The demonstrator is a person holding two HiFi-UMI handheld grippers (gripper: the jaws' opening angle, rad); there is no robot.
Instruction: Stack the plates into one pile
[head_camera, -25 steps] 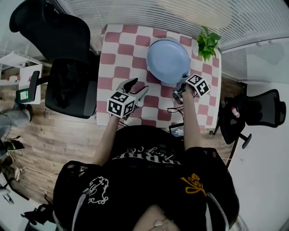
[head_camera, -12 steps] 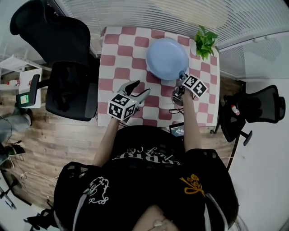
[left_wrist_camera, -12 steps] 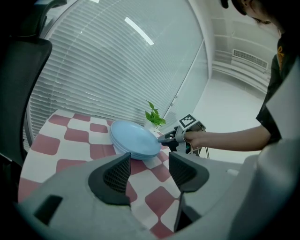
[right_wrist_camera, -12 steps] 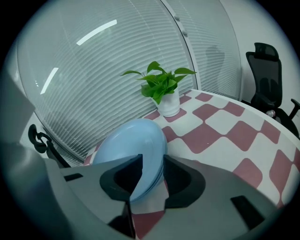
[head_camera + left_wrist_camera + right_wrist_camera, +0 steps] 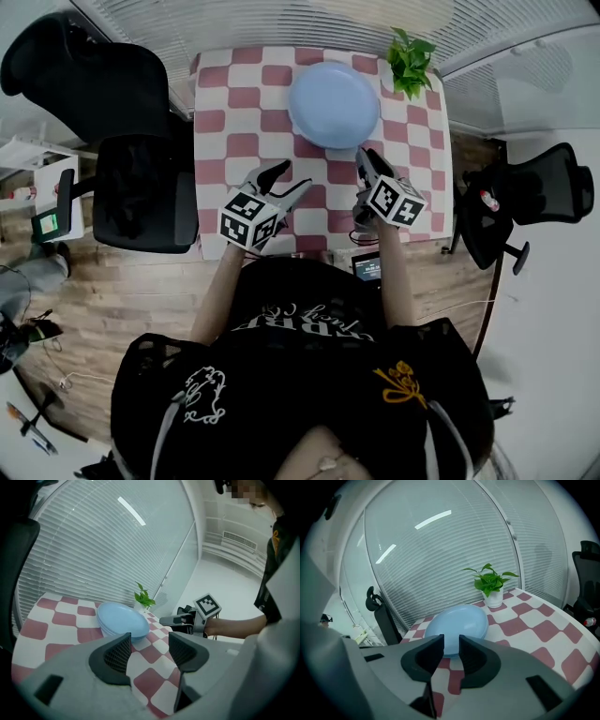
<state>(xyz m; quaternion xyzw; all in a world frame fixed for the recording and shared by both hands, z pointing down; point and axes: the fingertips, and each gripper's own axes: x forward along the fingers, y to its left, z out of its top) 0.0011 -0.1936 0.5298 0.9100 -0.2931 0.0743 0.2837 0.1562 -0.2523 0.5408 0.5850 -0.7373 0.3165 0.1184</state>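
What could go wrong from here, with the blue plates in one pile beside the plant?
1. The right gripper, whose jaws have just been opening with nothing between them, hangs near the near rim of the plate pile; a careless move could nudge the pile.
2. The potted plant stands close to the pile at the far edge of the table; a wide swing there might tip it over.

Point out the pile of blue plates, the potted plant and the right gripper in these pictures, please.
pile of blue plates (image 5: 333,103): head view, middle of the top plate.
potted plant (image 5: 410,58): head view, on its leaves.
right gripper (image 5: 451,643): right gripper view, midway between its fingertips.
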